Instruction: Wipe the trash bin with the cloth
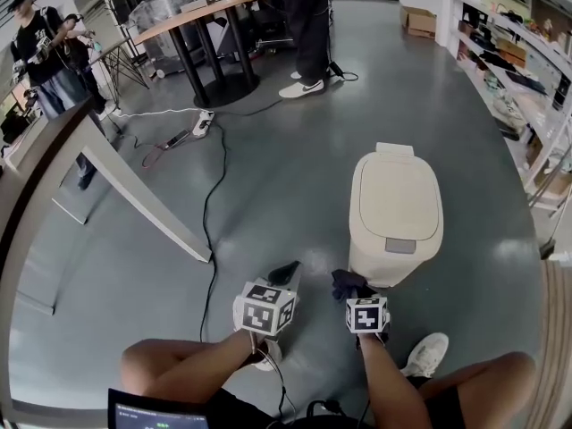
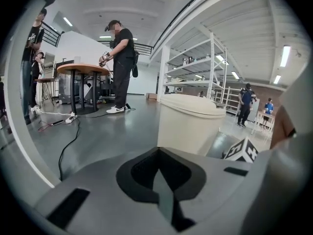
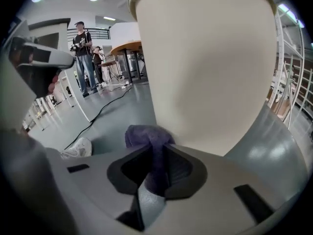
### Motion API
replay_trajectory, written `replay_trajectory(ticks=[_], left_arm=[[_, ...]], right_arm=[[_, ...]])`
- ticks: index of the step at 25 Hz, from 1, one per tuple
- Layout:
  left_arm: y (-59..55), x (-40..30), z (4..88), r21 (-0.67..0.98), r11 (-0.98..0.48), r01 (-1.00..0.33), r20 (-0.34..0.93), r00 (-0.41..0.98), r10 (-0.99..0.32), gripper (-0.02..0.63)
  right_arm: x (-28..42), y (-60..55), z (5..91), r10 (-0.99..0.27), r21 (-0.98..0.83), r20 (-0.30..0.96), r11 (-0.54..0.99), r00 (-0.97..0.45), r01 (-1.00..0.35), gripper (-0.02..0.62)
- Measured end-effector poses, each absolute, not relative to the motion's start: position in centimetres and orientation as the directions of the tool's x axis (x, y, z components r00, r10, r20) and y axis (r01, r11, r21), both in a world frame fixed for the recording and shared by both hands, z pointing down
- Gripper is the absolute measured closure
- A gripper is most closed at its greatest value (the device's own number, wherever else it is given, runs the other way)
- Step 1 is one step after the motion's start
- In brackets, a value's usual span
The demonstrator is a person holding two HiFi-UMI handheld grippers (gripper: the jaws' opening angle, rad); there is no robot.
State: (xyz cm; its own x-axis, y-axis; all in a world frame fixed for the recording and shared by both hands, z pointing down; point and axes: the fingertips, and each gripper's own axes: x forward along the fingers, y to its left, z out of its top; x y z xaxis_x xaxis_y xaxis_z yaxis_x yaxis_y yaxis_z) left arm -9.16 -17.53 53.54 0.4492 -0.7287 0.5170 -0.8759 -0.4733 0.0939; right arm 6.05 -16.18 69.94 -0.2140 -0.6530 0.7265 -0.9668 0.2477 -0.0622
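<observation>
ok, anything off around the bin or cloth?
Nothing stands out. The trash bin stands upright, lid shut, no spills. The cloth is clamped in the right gripper by its wall; the left gripper is shut, empty. A cable trails across the floor, apart from it.

Head view rides high, tipped steeply down past the person's knees onto the floor (image 1: 268, 168), with the trash bin (image 1: 396, 208) just ahead. Left gripper view sits low near the floor, looking level across the room, the bin close at centre-right. Right gripper view is almost against the bin's wall, which fills most of its frame. All three share the bin; head and left also share the shelves (image 1: 523, 52).
</observation>
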Motion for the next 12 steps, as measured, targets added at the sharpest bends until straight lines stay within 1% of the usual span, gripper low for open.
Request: replay_trajectory(ticks=[4, 12], left_arm=[[-18.0, -9.5, 53.7, 0.096, -0.469, -0.878, 0.515, 0.447, -0.731, 0.604], [-17.6, -8.3, 54.1, 0.094, -0.495, -0.864, 0.525, 0.466, -0.713, 0.604]], right_arm=[[6.6, -16.8, 70.6, -0.635, -0.040, 0.745, 0.267, -0.207, -0.963, 0.526], [11.4, -15.4, 73.2, -0.631, 0.011, 0.767, 0.198, -0.118, -0.980, 0.526]])
